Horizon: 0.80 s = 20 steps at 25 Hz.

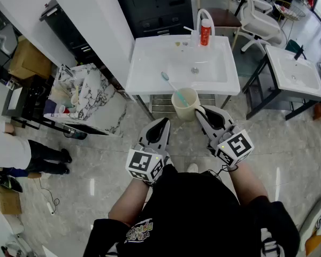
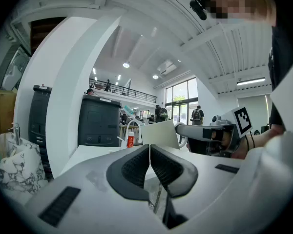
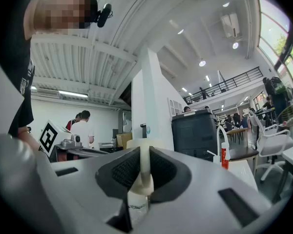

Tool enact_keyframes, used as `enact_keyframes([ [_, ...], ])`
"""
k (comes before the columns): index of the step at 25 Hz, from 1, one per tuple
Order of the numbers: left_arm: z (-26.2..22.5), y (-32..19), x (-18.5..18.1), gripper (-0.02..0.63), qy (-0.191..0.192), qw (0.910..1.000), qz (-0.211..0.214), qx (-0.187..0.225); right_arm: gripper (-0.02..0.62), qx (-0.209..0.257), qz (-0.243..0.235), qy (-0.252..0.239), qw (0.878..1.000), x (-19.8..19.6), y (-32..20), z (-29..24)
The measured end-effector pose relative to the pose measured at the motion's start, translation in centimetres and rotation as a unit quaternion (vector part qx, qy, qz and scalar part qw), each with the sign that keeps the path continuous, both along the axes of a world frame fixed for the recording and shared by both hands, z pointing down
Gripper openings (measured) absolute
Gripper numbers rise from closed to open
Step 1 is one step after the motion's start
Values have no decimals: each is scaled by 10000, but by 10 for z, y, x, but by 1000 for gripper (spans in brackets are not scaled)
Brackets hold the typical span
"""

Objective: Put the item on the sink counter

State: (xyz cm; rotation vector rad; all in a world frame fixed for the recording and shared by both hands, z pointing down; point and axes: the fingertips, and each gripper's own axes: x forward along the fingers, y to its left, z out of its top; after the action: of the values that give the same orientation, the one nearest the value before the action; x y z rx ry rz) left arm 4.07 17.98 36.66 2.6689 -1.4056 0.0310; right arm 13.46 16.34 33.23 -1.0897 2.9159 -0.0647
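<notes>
Red bottle [image 1: 205,32] standing upright w/ black cabinet [image 1: 155,4] behind it. At right, 2nd white basin [image 1: 294,71] sitting near white office chair [image 1: 259,15]. At left, person [image 1: 21,154] standing by marble-patterned unit [image 1: 93,98] & cardboard box [image 1: 29,59].

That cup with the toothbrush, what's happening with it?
A person holds a gripper in each hand. The right gripper is clamped on the wall of a cream cup with a toothbrush in it, held in front of the sink counter, not yet set down. The left gripper is shut and empty.
</notes>
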Motion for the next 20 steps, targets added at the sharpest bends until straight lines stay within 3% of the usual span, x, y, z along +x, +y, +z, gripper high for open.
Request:
enact_keyframes([
  [20,0,-2,6,20,46,10000,34,-36,94,-22,17,-88,10000,5,-3,-2],
])
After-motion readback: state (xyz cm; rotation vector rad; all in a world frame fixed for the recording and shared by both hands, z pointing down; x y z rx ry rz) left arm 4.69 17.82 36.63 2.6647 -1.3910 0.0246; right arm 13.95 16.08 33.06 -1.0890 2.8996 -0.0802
